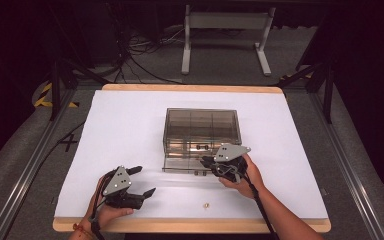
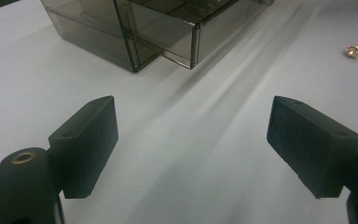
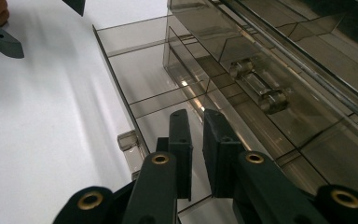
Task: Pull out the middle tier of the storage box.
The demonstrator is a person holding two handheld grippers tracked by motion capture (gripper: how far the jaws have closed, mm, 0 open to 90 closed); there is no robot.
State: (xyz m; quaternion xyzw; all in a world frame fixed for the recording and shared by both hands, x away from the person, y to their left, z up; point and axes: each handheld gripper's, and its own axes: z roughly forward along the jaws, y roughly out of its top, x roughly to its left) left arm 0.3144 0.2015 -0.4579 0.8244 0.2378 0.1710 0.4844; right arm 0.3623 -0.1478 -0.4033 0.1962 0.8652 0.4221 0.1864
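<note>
**High view: right tongs over a pulled-out drawer, left tongs spread on the bench**

High view looks down on a white-covered bench with a smoky, see-through drawer box at its middle. Its lowest drawer is pulled out toward the person. The right tongs, held in the right hand, sit over the right end of that open drawer, just in front of the box. Right gripper view shows their jaws nearly together with a thin gap, nothing visibly between them, tips hanging above the drawer's floor. Thin walls divide the drawer into compartments, and those in sight look bare. A clear knob sticks out from the drawer's front wall, just left of the jaws. Higher up, behind the box's tinted front, lies a clear barbell-shaped piece; which drawer holds it I cannot tell.

Left tongs rest in the left hand near the front left of the bench, well apart from the box, jaws spread wide around nothing. A small gold object lies on the sheet between the two hands, near the front edge.
</note>
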